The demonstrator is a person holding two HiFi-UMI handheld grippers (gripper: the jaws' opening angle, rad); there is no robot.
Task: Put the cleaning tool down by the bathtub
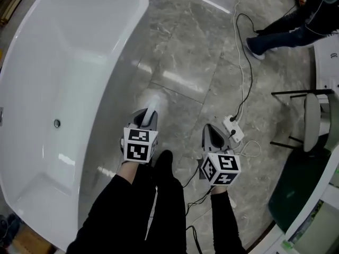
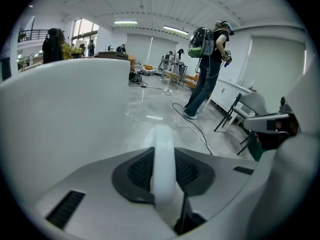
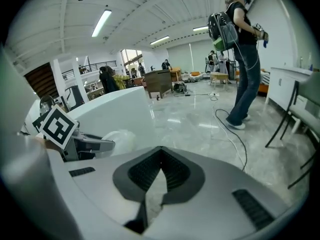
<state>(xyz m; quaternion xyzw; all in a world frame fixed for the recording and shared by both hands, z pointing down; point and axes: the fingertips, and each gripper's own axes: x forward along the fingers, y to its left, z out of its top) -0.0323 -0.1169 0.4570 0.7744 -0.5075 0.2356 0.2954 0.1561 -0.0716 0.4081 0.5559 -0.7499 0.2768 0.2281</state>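
"Left claw (image 1: 148,114), bottom centre: what's it doing?"

"I've got it clenched on the white cleaning tool (image 1: 154,102), mid-frame, just beside the bathtub (image 1: 32,89) wall. My right claw (image 1: 212,128) is closed on nothing."

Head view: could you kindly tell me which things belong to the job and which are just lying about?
Job: cleaning tool, in the left hand-held gripper; bathtub.
Lying about: power strip, cable, chair.
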